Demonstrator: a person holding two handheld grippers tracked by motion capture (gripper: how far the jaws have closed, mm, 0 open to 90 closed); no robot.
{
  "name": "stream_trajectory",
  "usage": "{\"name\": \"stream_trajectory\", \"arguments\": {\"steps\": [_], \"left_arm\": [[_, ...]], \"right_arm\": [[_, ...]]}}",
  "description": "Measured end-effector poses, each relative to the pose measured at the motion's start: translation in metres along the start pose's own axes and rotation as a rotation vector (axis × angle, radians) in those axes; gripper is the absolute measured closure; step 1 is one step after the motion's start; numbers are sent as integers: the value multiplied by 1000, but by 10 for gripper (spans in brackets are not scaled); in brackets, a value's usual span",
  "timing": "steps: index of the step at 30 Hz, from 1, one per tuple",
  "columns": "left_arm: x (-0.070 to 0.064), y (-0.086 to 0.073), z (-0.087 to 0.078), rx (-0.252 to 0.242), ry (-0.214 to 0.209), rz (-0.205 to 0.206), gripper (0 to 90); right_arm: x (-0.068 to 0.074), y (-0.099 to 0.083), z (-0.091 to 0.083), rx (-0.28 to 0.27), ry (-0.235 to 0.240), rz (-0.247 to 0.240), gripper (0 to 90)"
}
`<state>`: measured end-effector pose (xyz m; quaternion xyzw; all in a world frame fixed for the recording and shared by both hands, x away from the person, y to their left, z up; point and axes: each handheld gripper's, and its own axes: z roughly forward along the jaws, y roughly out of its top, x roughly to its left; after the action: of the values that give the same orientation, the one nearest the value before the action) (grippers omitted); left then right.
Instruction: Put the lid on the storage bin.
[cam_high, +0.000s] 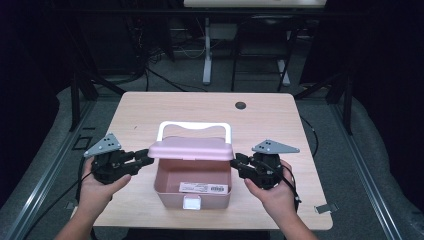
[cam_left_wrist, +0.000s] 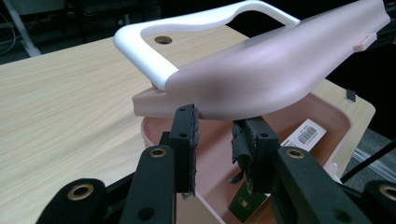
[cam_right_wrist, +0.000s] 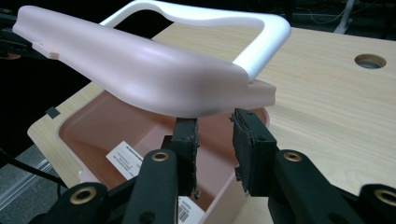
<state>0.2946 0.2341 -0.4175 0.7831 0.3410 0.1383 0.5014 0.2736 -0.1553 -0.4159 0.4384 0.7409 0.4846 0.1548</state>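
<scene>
Box (cam_high: 192, 187) x1, lid (cam_high: 191, 148) x1, grippers x2.

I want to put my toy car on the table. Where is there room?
The widest bare patch is the far part of the table, between the box's white handle and the dark round hole. The far left and far right corners are bare too. The near middle is crowded: the pink box, its raised lid, and the left gripper and right gripper beside it.
</scene>
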Motion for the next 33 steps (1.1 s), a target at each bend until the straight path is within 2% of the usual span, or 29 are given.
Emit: {"name": "stream_trajectory", "arguments": {"steps": [10, 14, 19, 26, 33], "left_arm": [[-7, -13, -2, 8, 7, 1, 699], [-11, -20, -4, 10, 17, 5, 699], [-15, -25, -7, 16, 26, 14, 699], [-17, -36, -8, 23, 17, -1, 700], [-18, -45, -7, 37, 5, 4, 706]], "right_arm": [[-11, -15, -22, -23, -20, 48, 666], [-17, -18, -24, -25, -34, 71, 661], [-21, -22, -22, -21, -40, 87, 659], [-27, -28, -12, -13, -66, 91, 644], [-27, -33, -7, -9, -65, 102, 644]]}}
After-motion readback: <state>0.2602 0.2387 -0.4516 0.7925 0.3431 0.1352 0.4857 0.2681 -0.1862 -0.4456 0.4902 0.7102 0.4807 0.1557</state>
